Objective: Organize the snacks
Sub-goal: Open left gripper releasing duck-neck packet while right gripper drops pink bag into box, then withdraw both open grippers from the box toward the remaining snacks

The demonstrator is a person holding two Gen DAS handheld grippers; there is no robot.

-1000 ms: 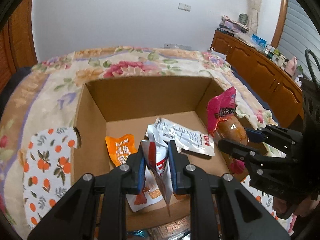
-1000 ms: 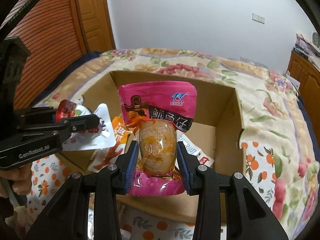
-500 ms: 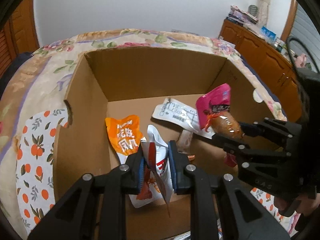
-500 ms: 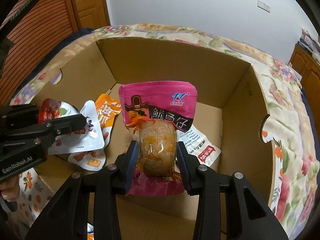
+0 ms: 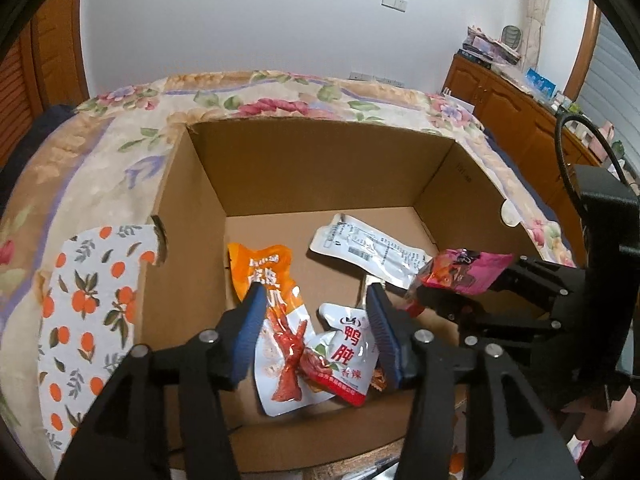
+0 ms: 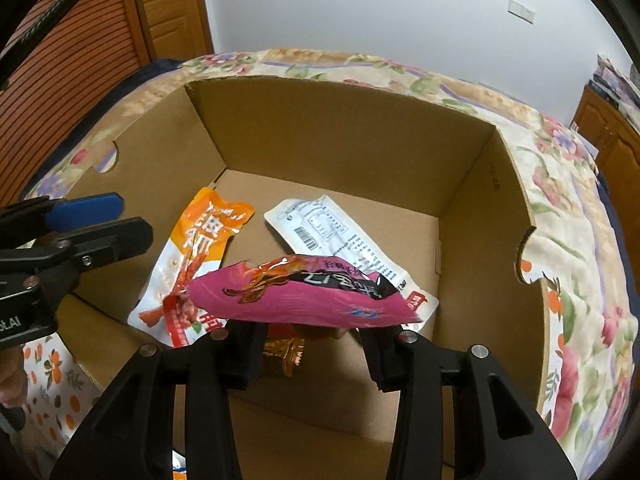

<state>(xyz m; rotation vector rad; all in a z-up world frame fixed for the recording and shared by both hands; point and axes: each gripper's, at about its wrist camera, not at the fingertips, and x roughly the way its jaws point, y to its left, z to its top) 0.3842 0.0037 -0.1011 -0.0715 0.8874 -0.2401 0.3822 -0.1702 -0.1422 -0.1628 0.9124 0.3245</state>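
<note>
Snacks fill the near end of the cardboard box (image 5: 192, 216): a white pouch (image 5: 348, 364) lies under the wide-open left gripper (image 5: 316, 332). The right gripper (image 6: 312, 344), jaws spread, has a pink pouch (image 6: 304, 296) tipping off it, seemingly mid-drop. Farther in lie an orange packet (image 5: 264, 272) and a white packet (image 5: 368, 248); four look boxed.

2 wrist fisheyes, close above the cardboard box (image 5: 312, 168), facing forward and down, both sharing its interior

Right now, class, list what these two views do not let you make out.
- Right wrist view: the pink packet lies across the right gripper and hides its fingertips, so whether it grips is unclear.
- Both views: the white packet lies back side up, so its front is hidden.
- Left wrist view: items on the dresser are too small to identify.
</note>
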